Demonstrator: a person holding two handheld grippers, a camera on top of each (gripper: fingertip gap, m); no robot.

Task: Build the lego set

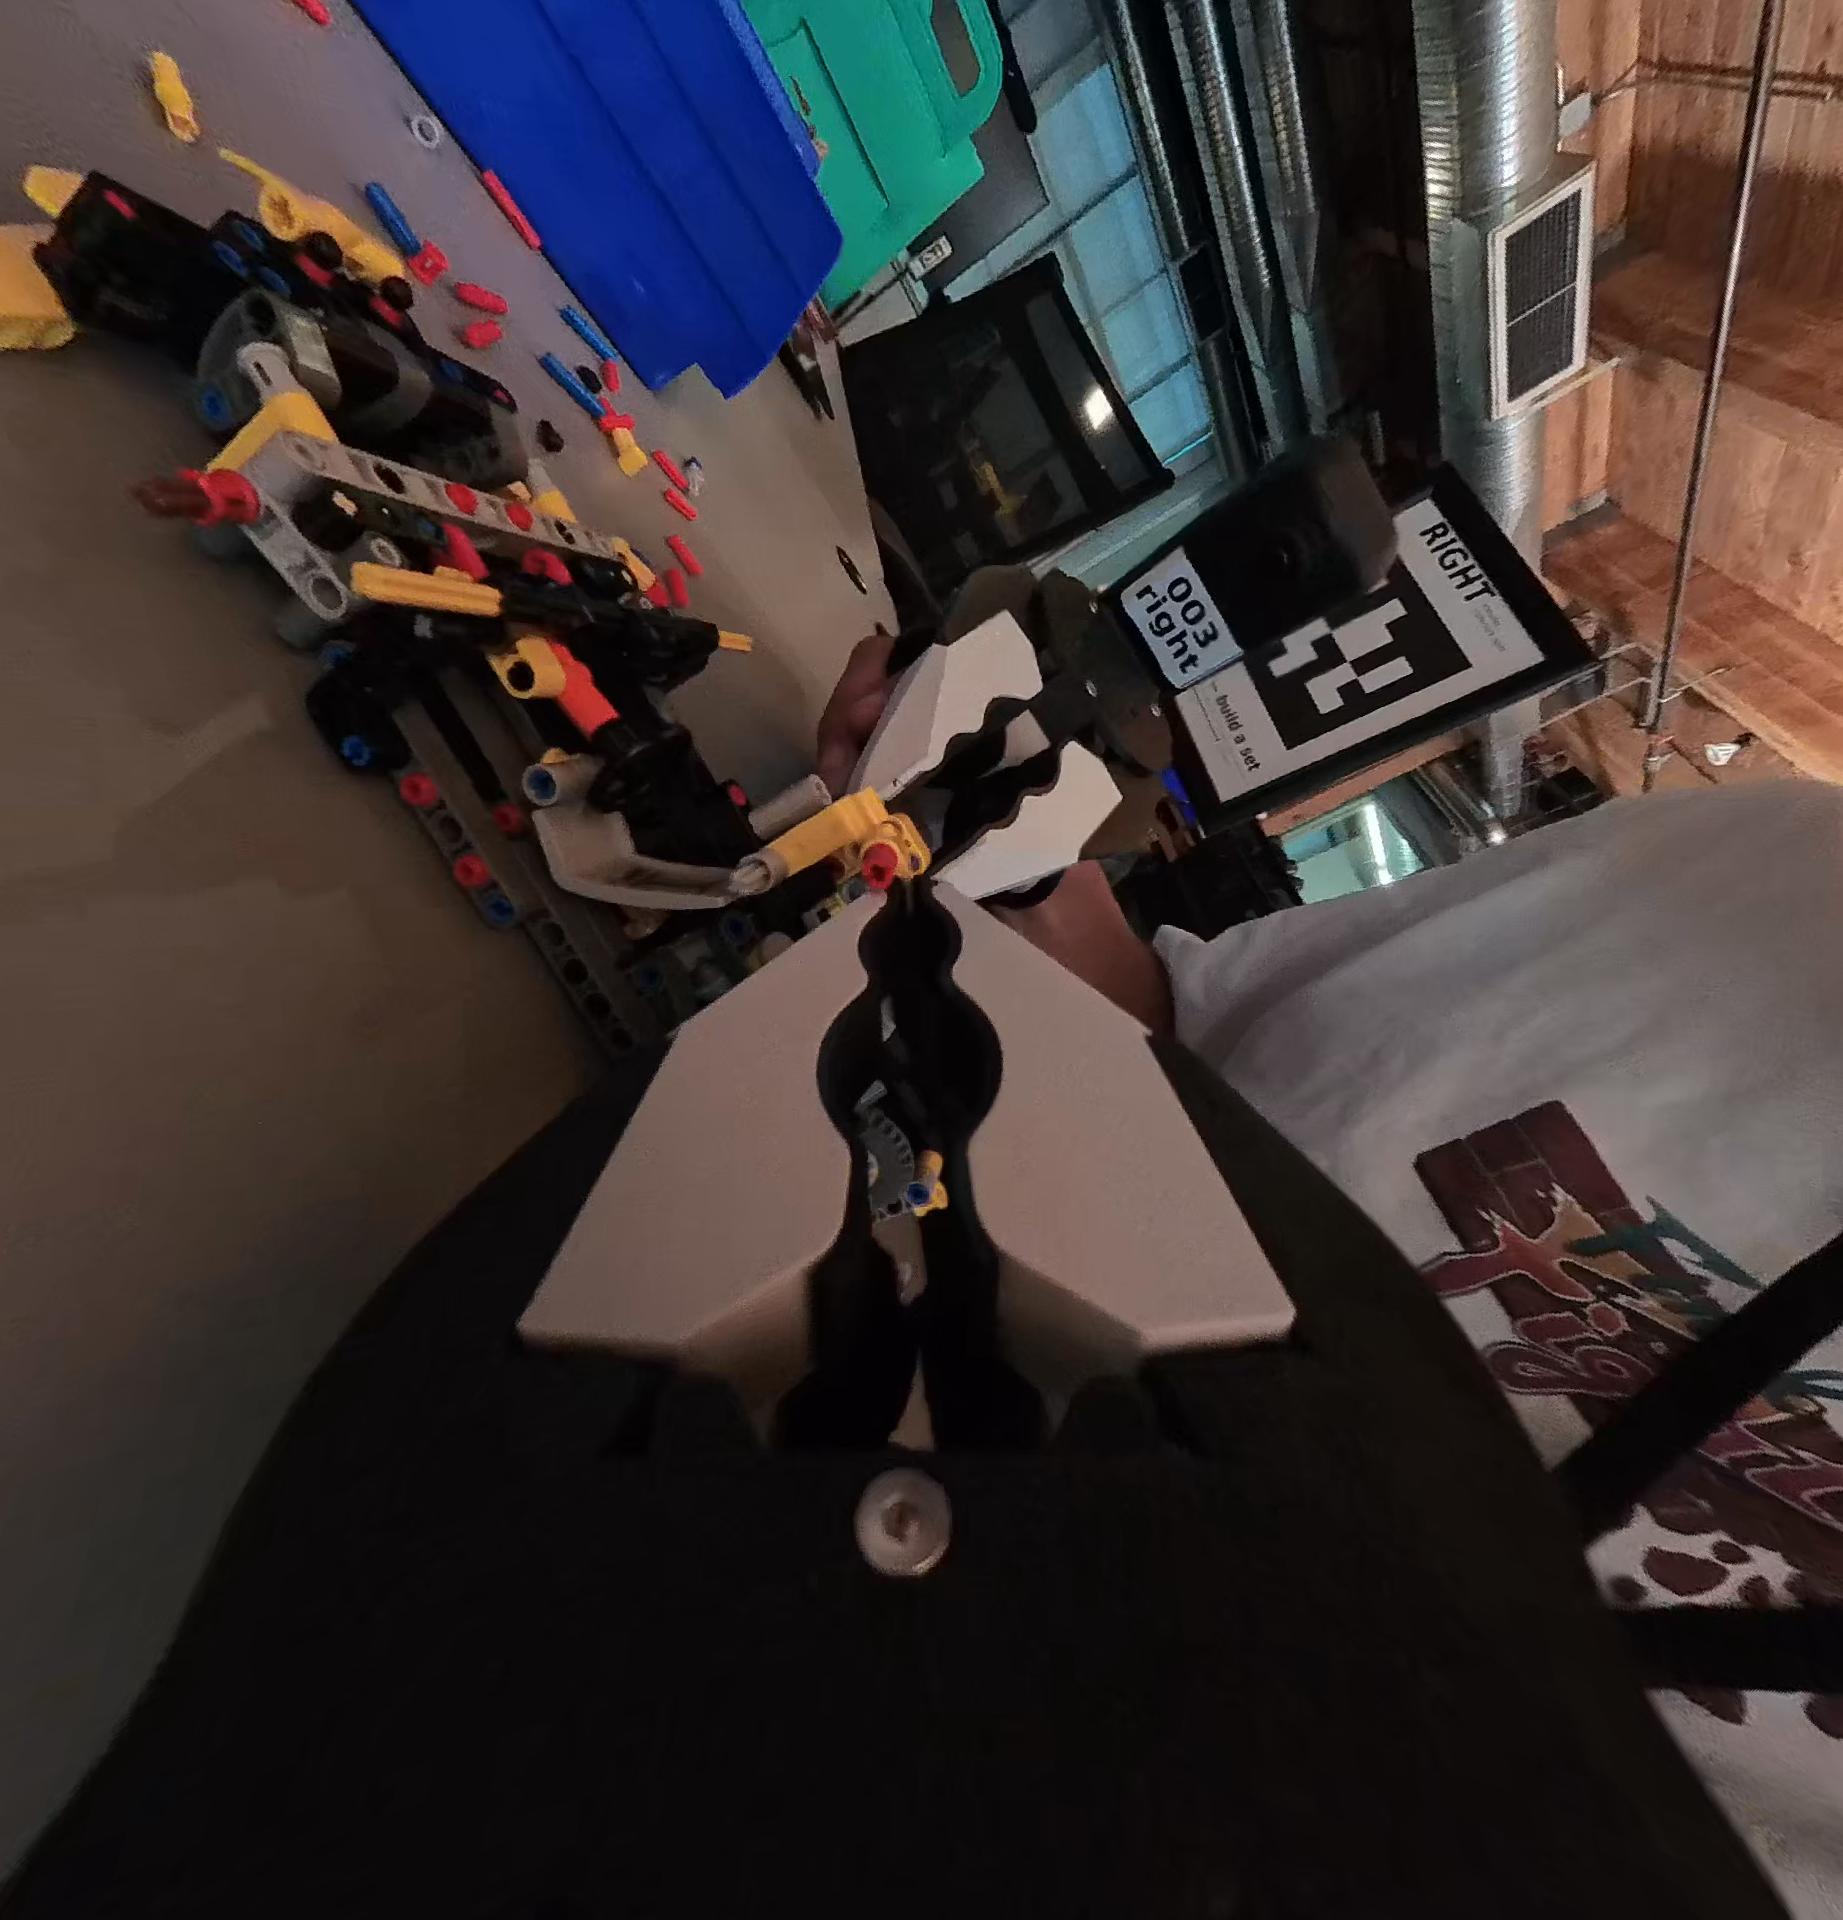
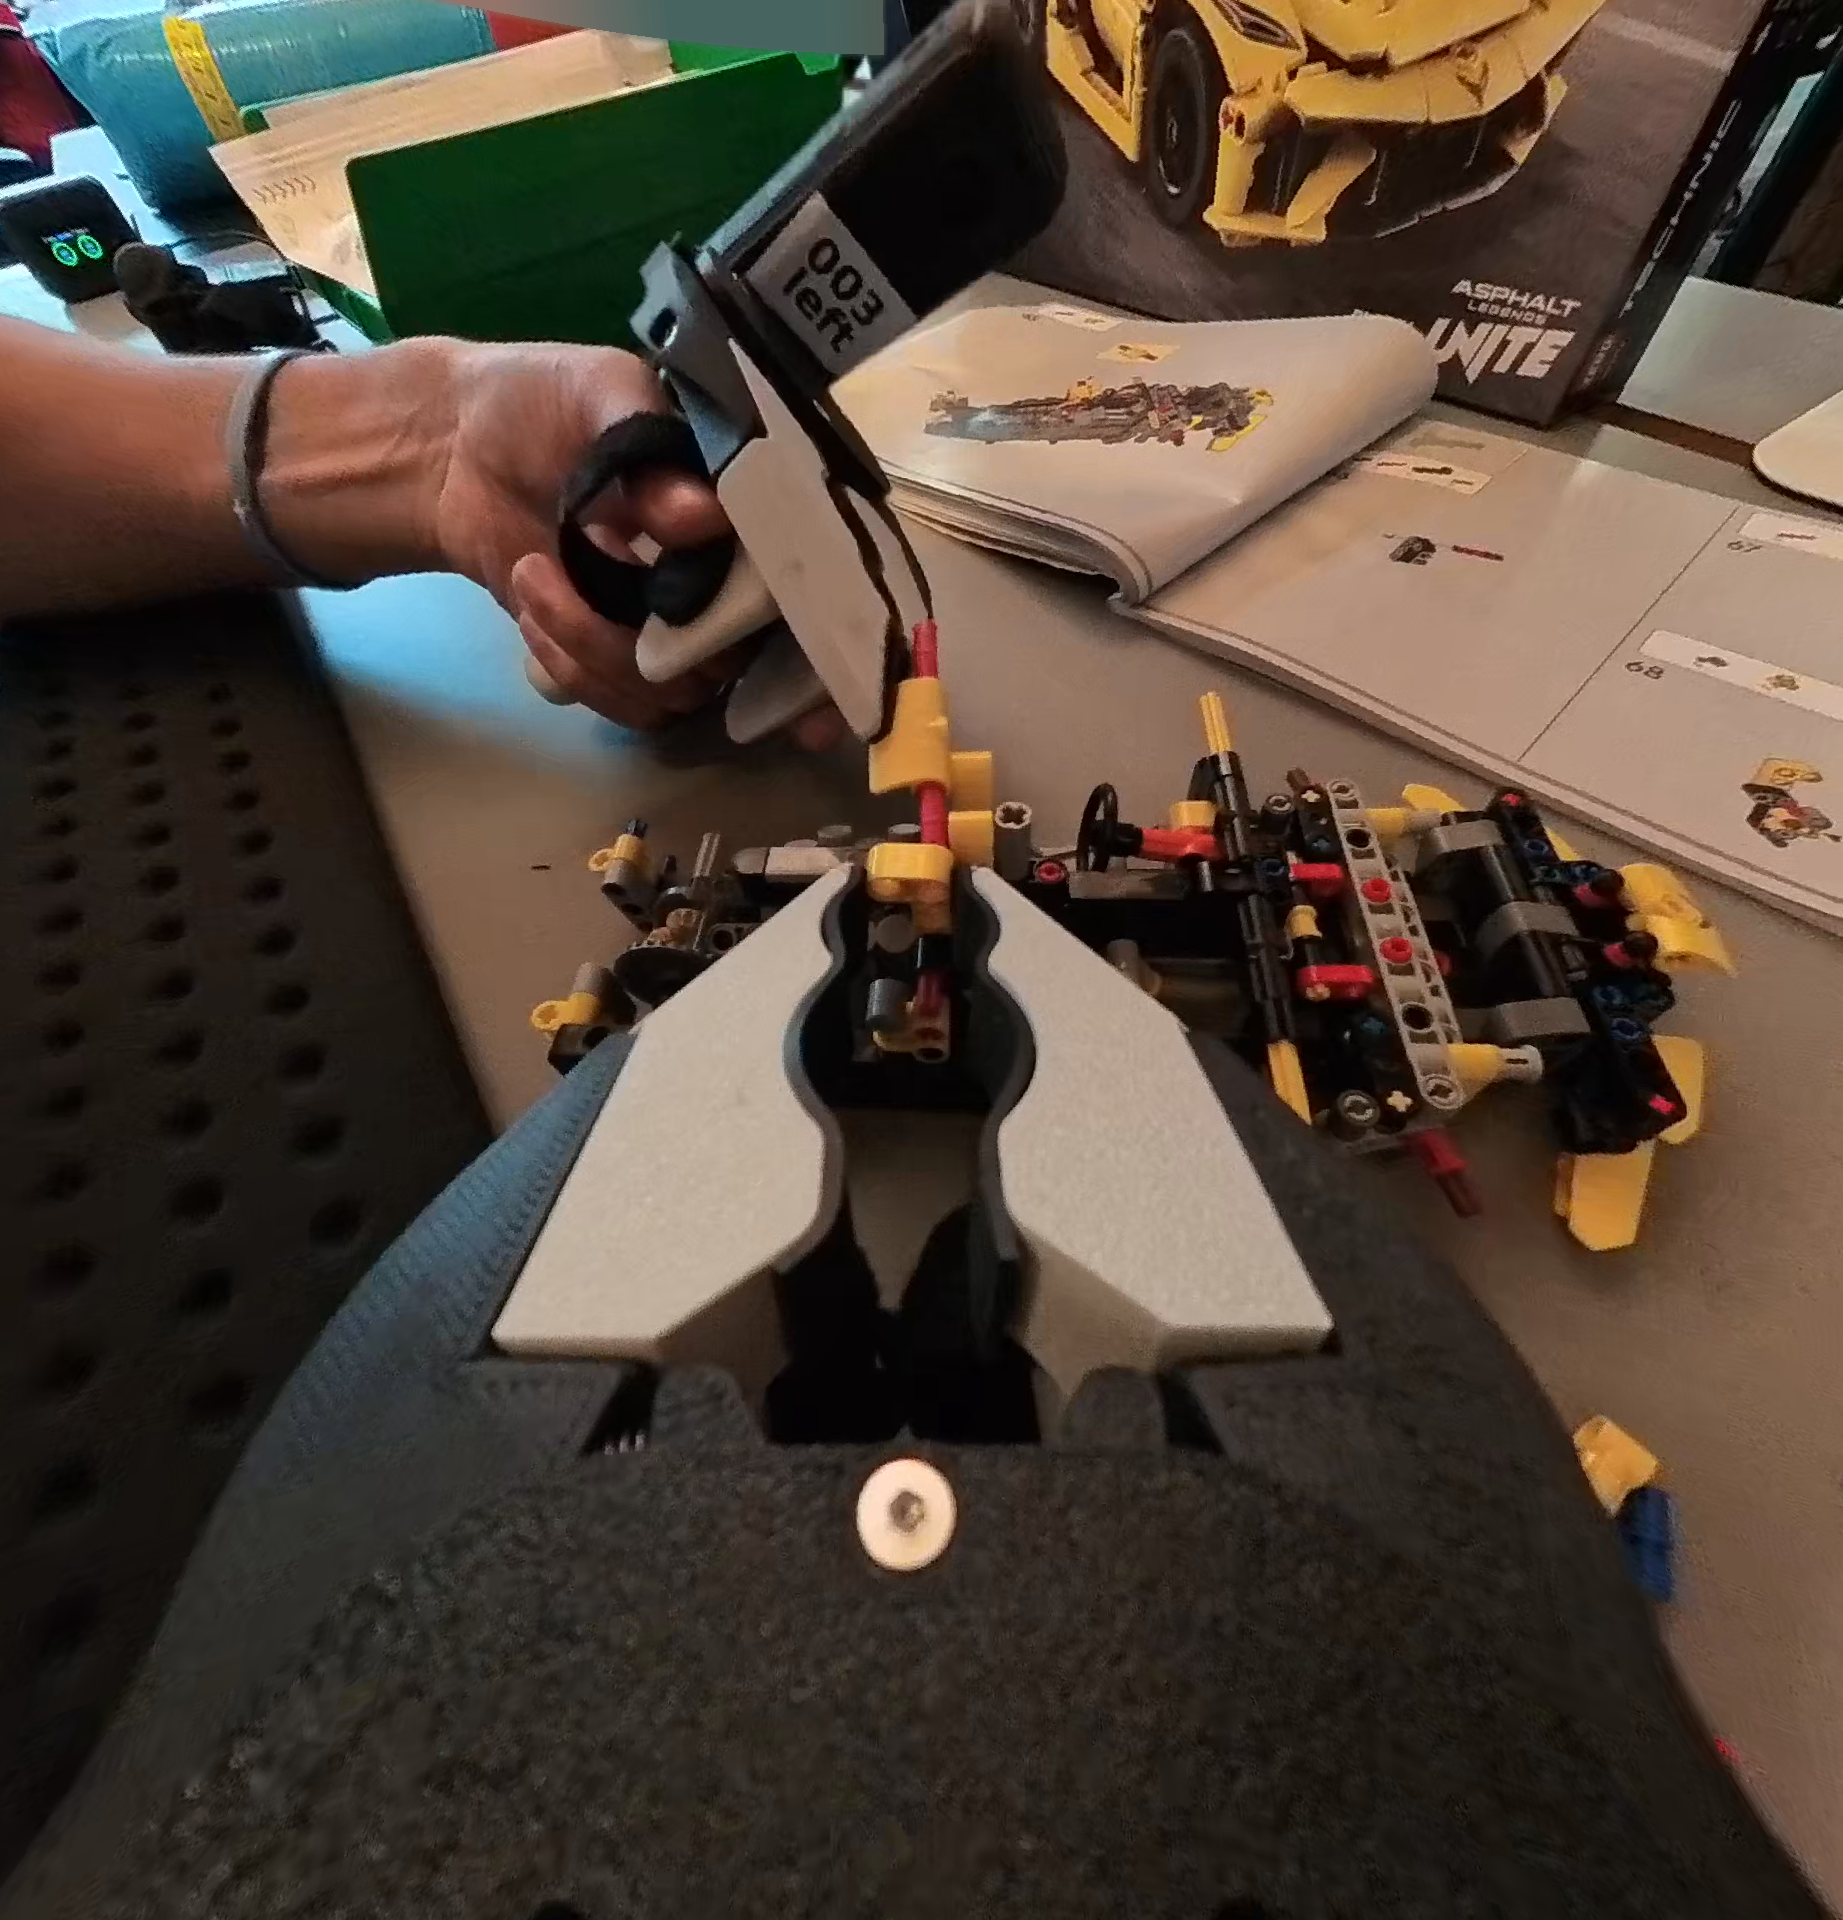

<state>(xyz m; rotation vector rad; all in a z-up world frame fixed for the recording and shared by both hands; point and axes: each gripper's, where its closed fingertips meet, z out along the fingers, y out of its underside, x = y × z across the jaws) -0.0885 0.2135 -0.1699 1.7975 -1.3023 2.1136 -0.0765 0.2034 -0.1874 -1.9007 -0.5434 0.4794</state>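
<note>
A partly built black, grey and yellow lego chassis (image 2: pixel 1364 935) lies on the grey table (image 2: pixel 1156 644); it also shows in the left wrist view (image 1: pixel 460 582). A red axle (image 2: pixel 932 810) stands up from its front end through a yellow connector (image 2: pixel 912 743). My left gripper (image 2: pixel 896 665) comes down from the upper left and is shut on the axle's top end (image 1: pixel 878 864). My right gripper (image 2: pixel 912 883) is shut on a lower yellow connector (image 2: pixel 901 868) at the chassis front. In the left wrist view the left gripper (image 1: pixel 901 899) meets the right gripper (image 1: pixel 901 795) tip to tip.
An open instruction booklet (image 2: pixel 1260 447) and the set's box (image 2: pixel 1416 208) lie behind the chassis. A green bin (image 2: pixel 543 218) and blue bin (image 1: pixel 636 156) stand at the table's back. Loose pieces (image 1: pixel 481 301) (image 2: pixel 1623 1475) are scattered. A black perforated mat (image 2: pixel 169 935) lies at the left. My two grippers' fingertips are within a few centimetres of each other.
</note>
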